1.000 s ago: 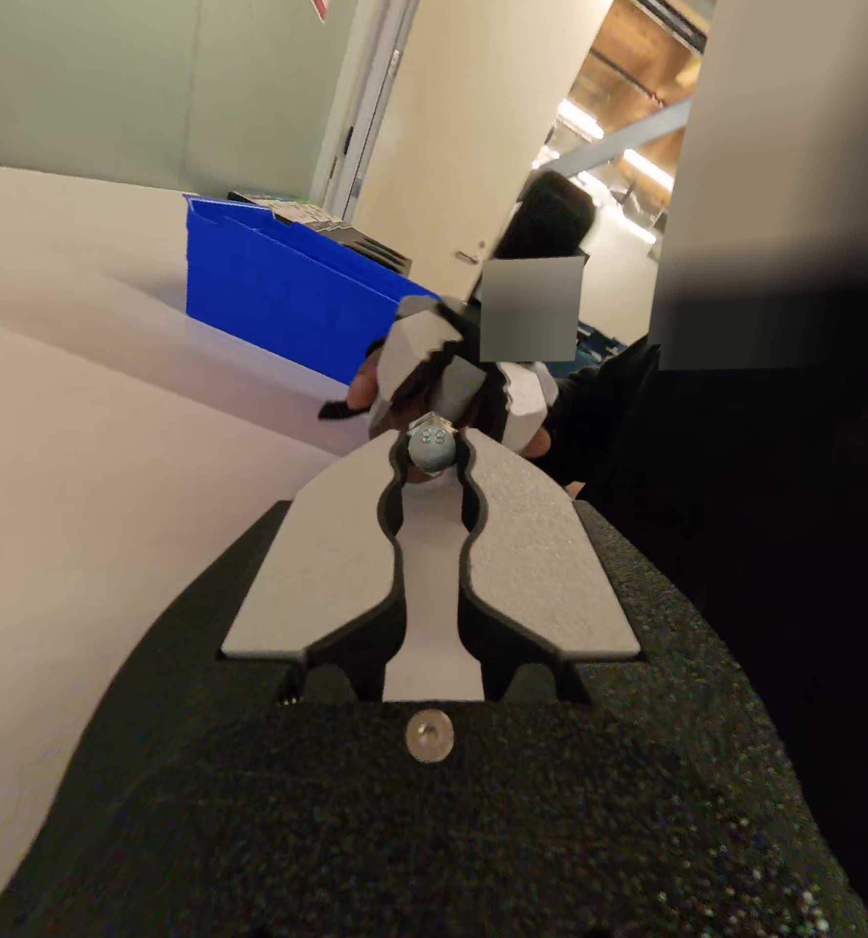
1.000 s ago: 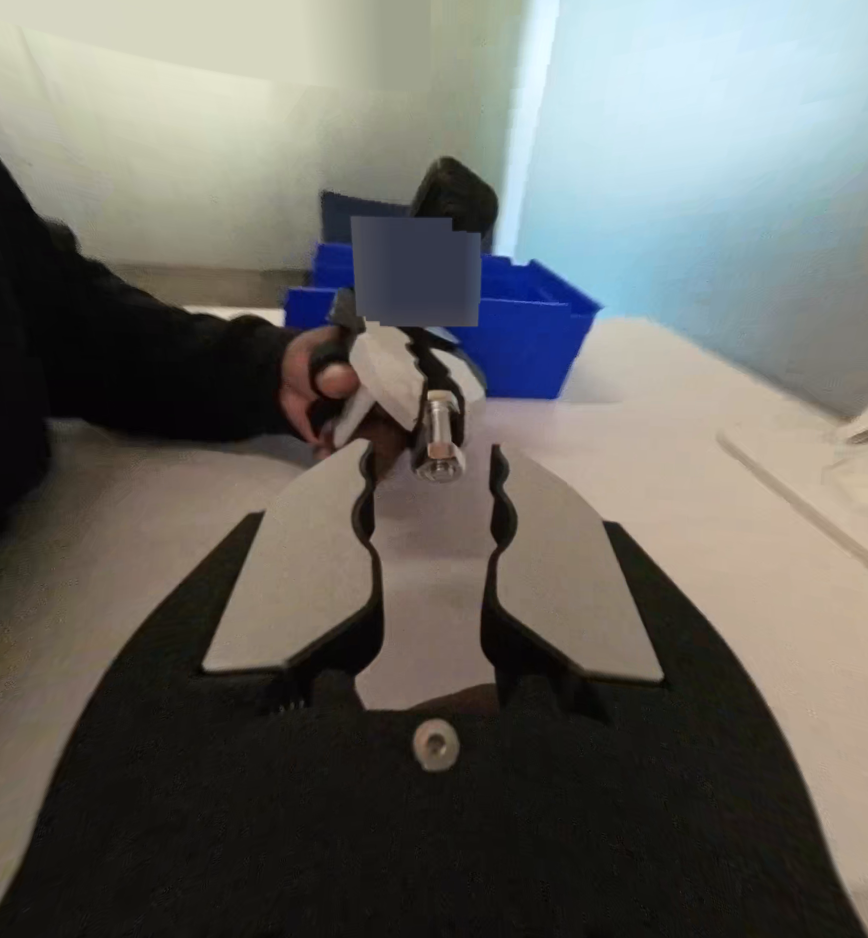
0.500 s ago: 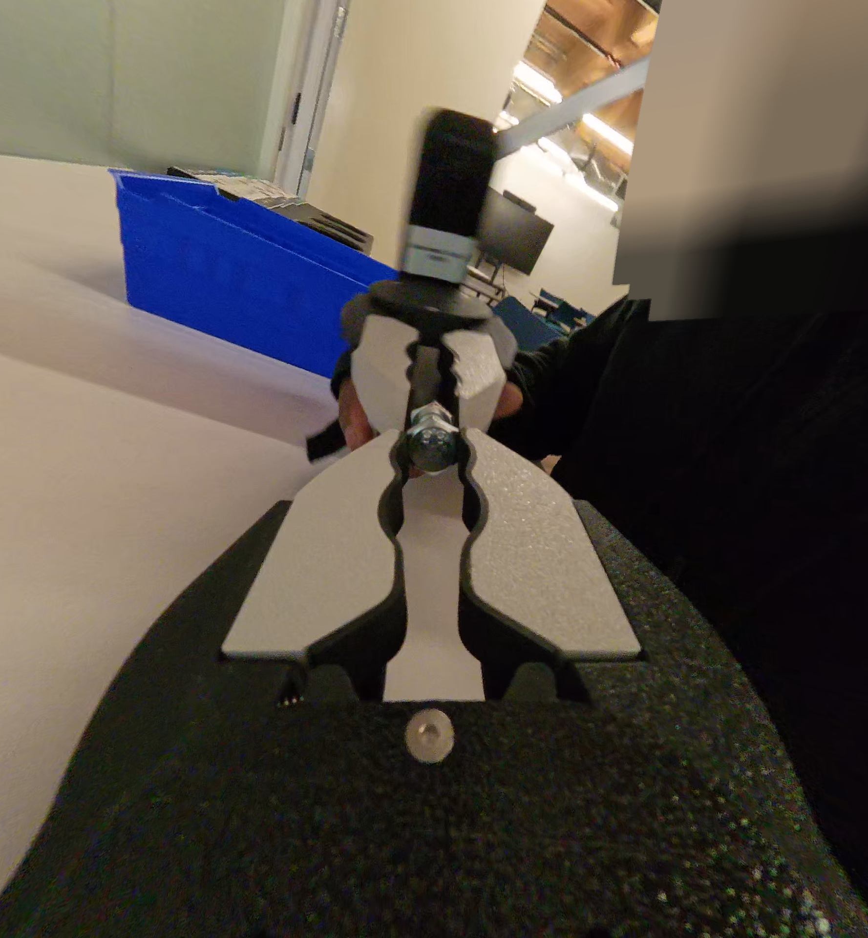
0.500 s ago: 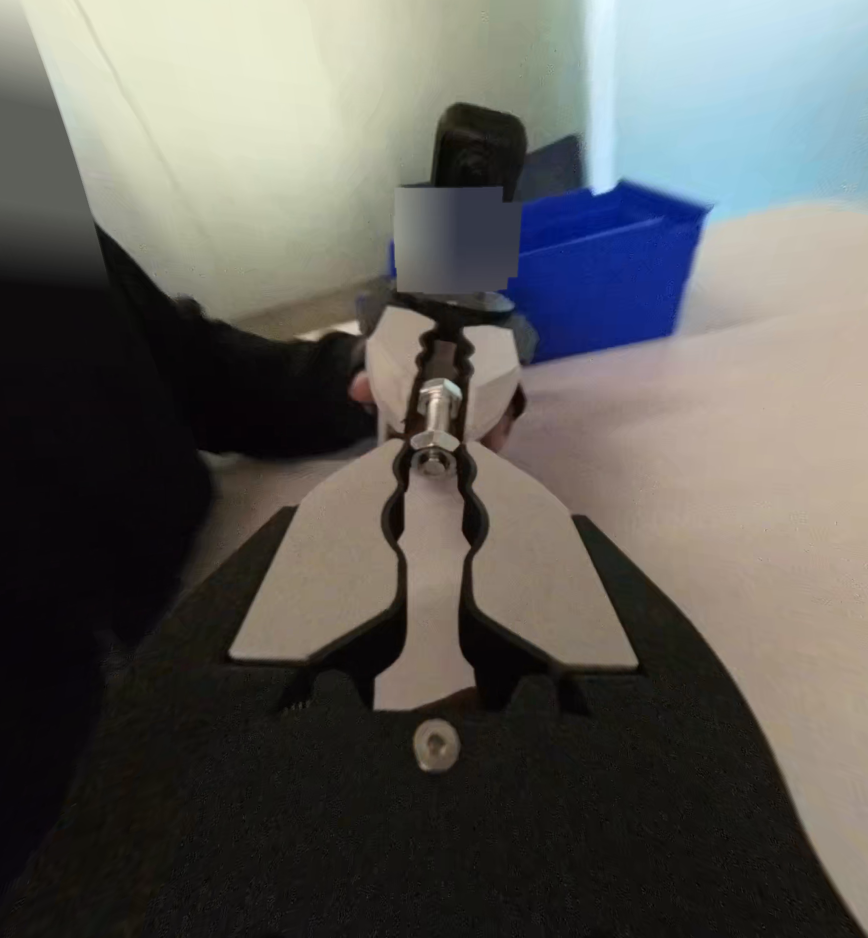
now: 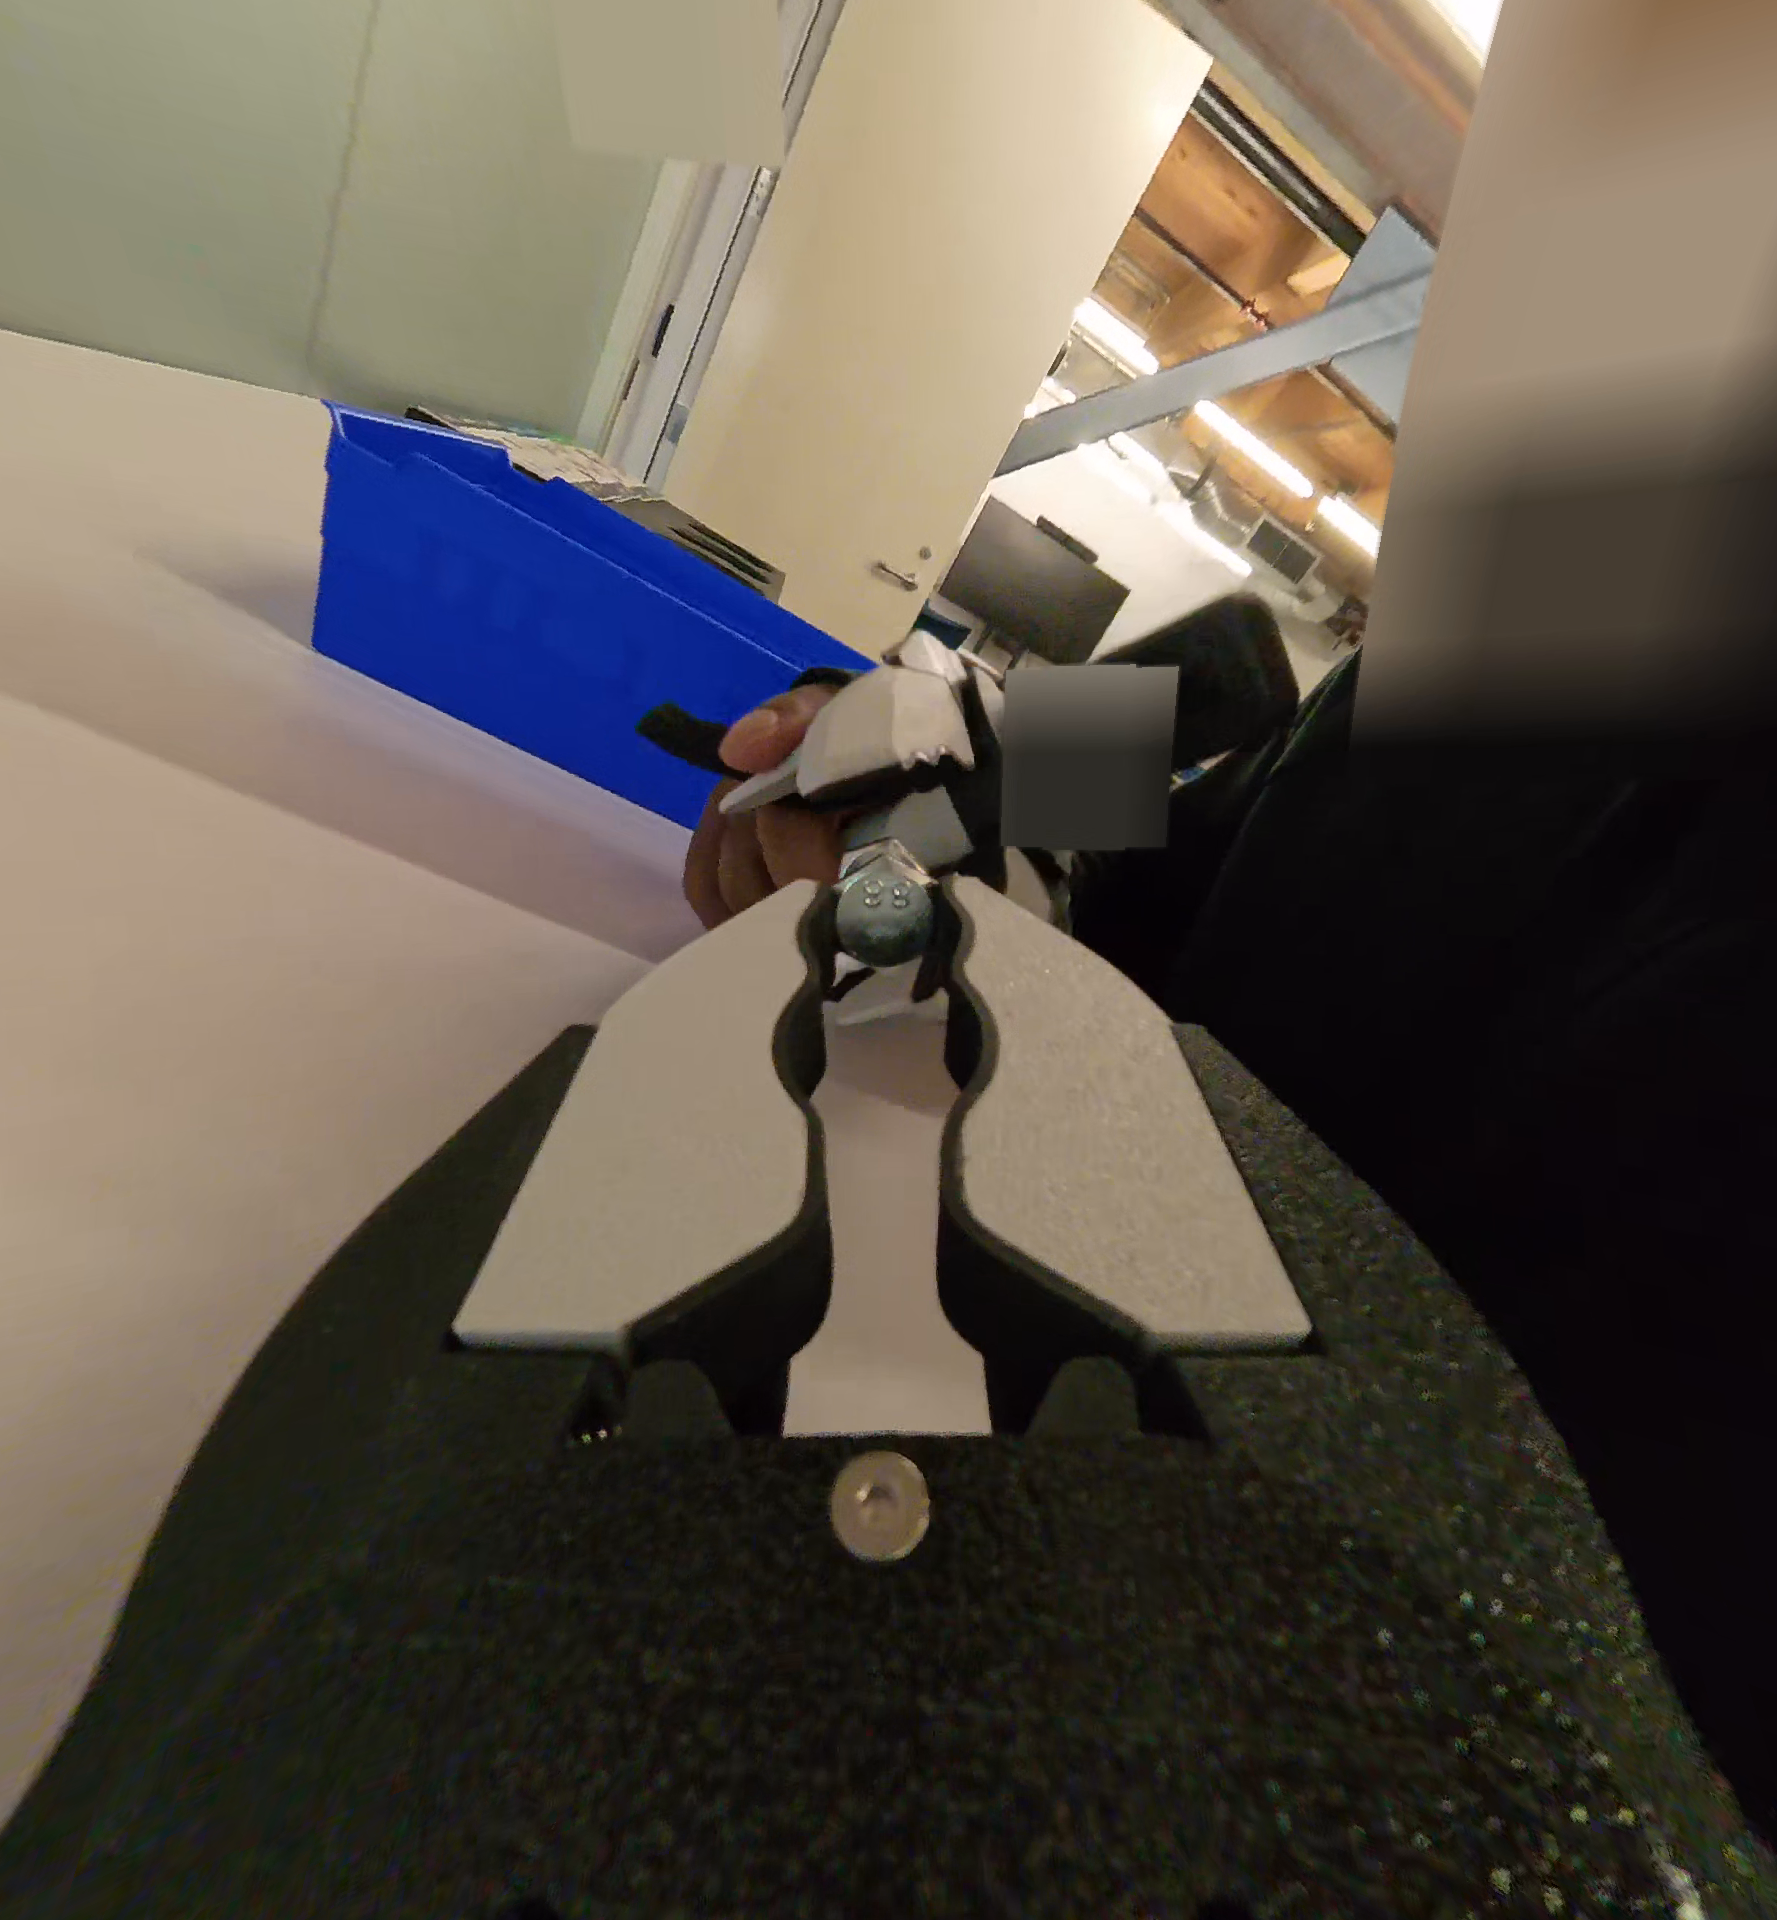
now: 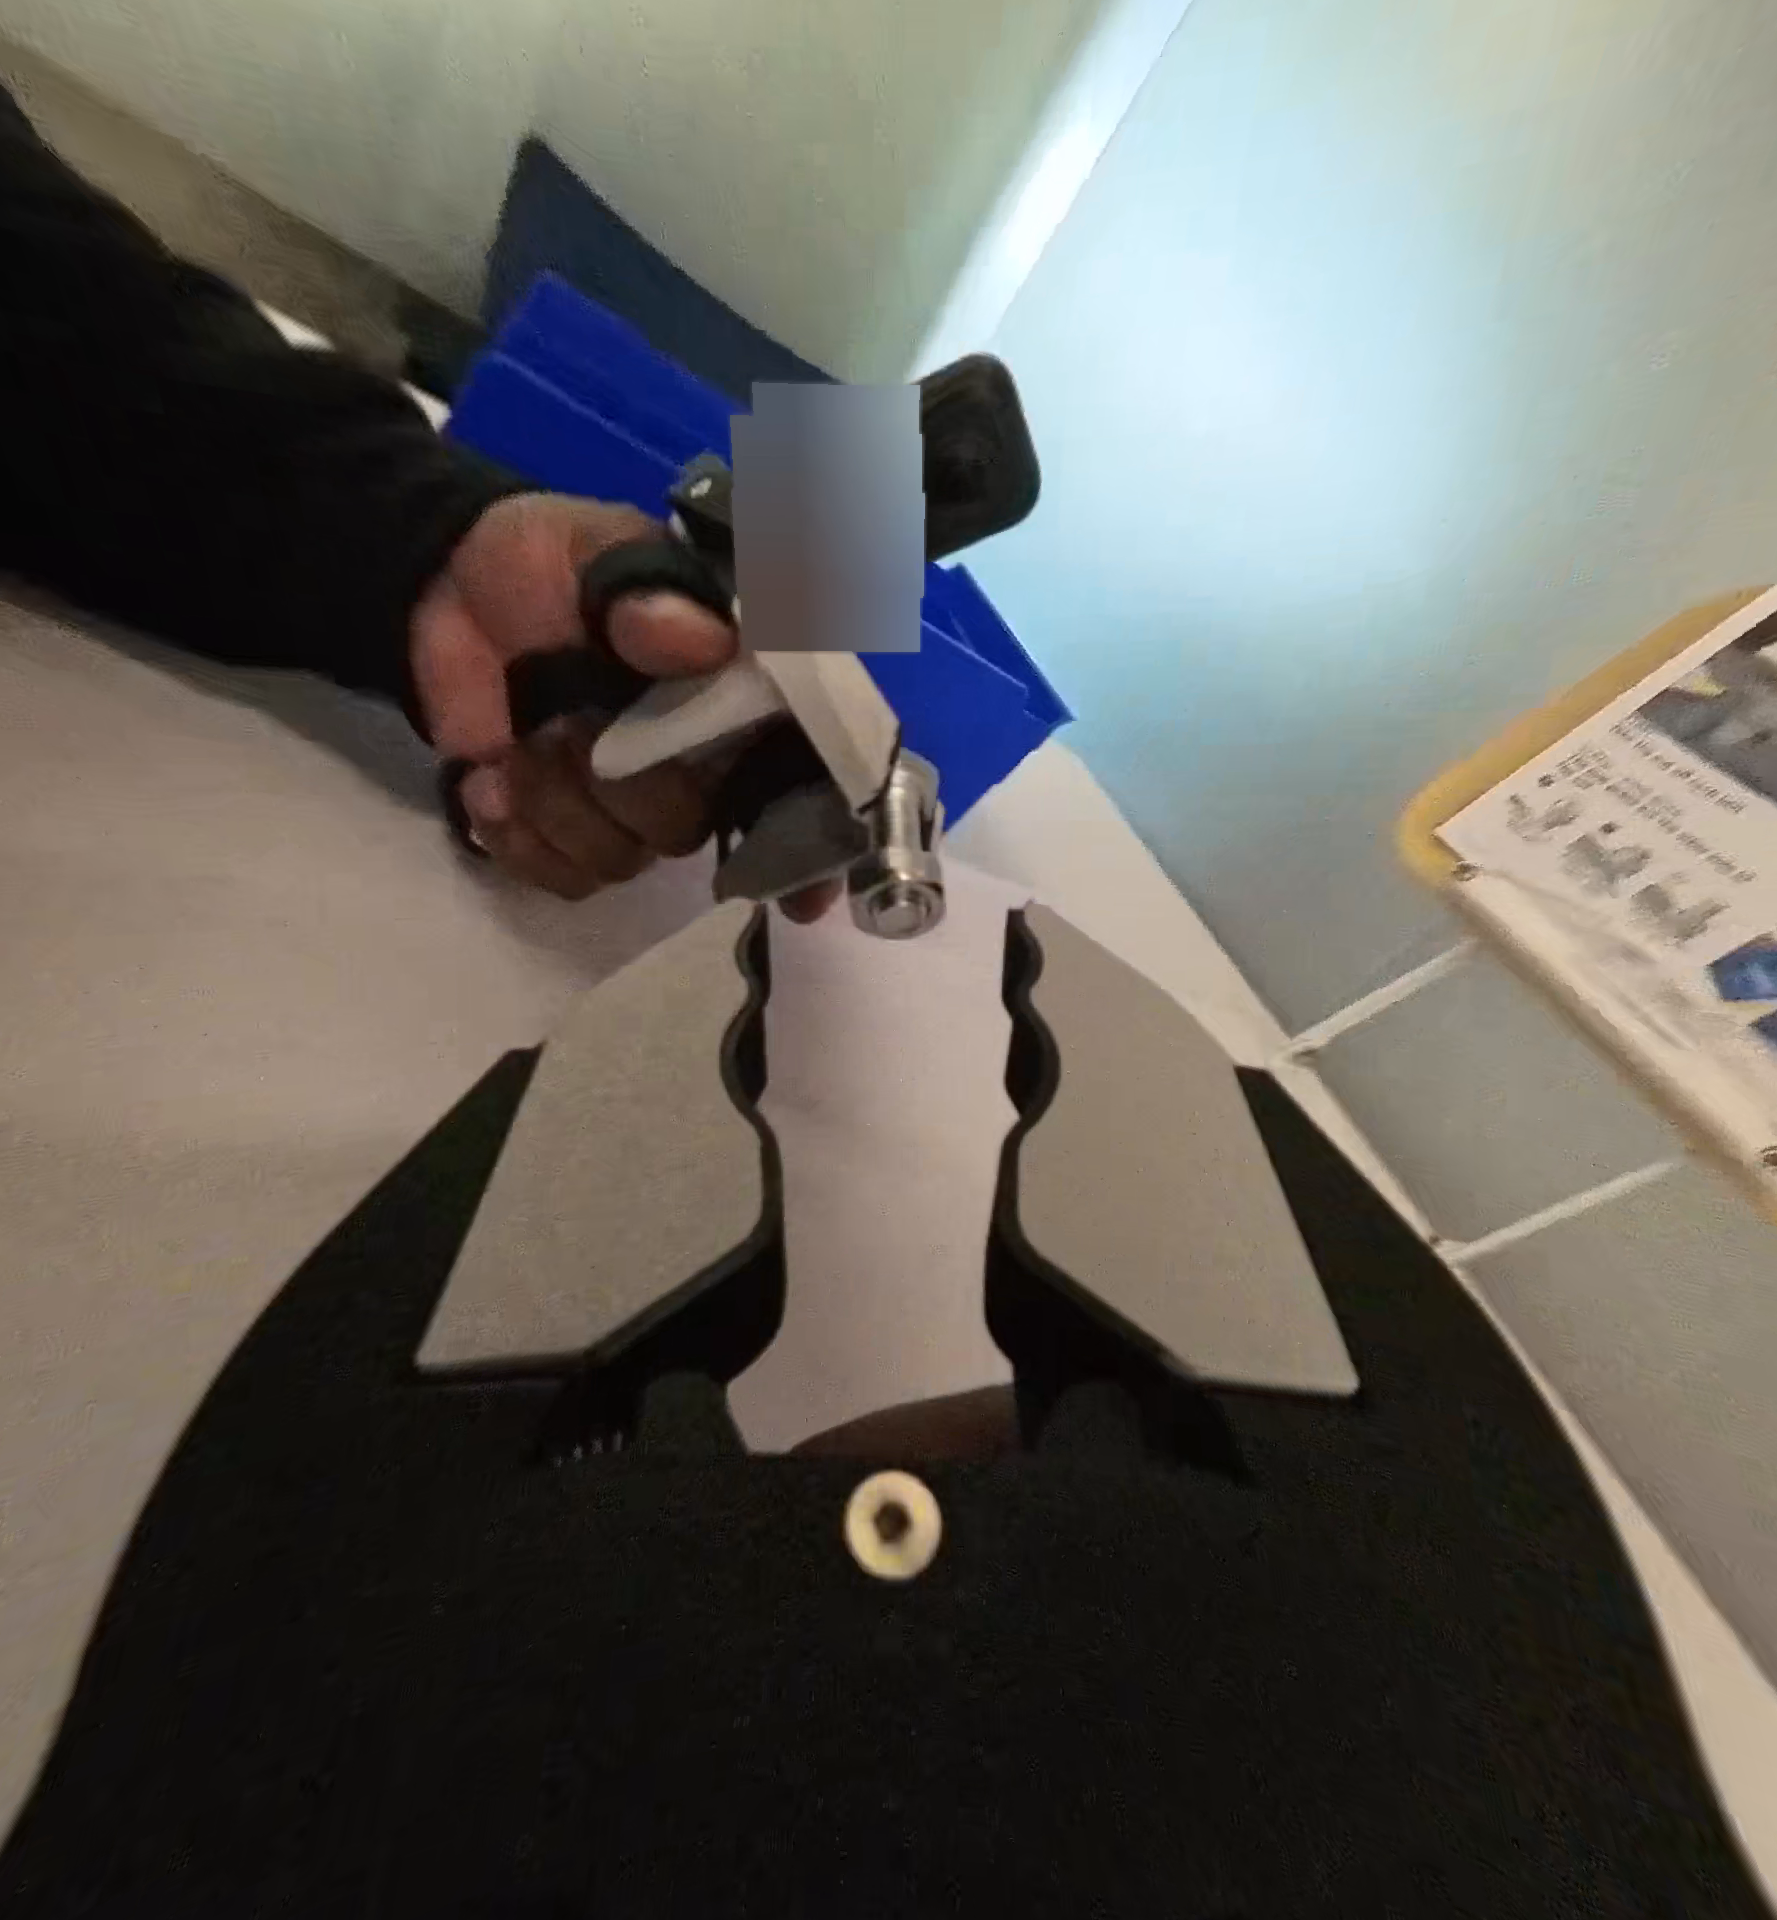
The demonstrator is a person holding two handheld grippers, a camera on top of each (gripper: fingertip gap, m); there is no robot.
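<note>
My left gripper (image 5: 884,916) is shut on the head of a silver hex bolt (image 5: 885,925), pinched in the notch at its fingertips. In the right wrist view the same bolt (image 6: 903,831) sticks out of the left gripper (image 6: 822,769) towards me, with a silver nut (image 6: 894,906) on its threaded end. My right gripper (image 6: 886,940) is open, its fingertips standing either side of and just short of the nut, touching nothing. It shows tilted in the left wrist view (image 5: 889,743), just behind the bolt. A person's hand (image 6: 541,727) holds the left gripper.
A blue plastic bin (image 5: 510,613) stands on the white table (image 5: 188,935) behind the grippers, also in the right wrist view (image 6: 593,426). A printed sheet on a yellow-edged board (image 6: 1694,831) lies at the right. A dark sleeve (image 6: 167,468) is at the left.
My right gripper was open, closed on the nut half a second ago, and has opened again and rolled to one side. My left gripper has kept its hold on the bolt head.
</note>
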